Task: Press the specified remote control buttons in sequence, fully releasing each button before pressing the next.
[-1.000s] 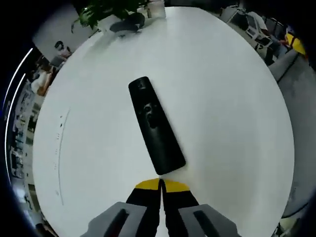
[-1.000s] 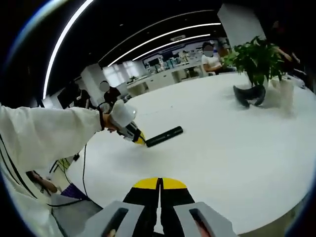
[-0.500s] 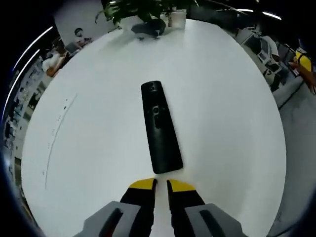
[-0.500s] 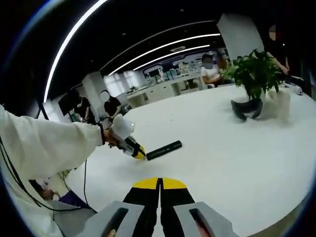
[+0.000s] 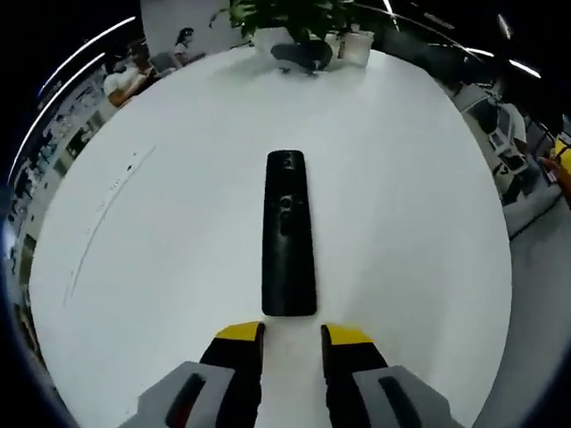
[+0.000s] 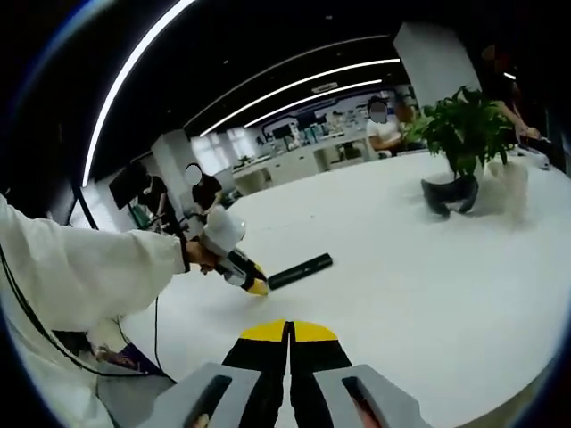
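A long black plastic remote control lies flat on the big round white worktop, away from every edge. Its near end sits just in front of the left claw. The two yellow tips of that claw are apart, with a gap between them, and they do not touch the remote.

In the right gripper view, the same remote lies on the worktop with the left claw right at its end. A hand in a white sleeve holds that gripper.

The right claw hangs over the near edge of the worktop, well apart from the remote. Its yellow tips are pressed together with nothing between them.

A green leafy plant in a white pot stands by the far edge of the worktop. A dark curved thing lies just beside it.
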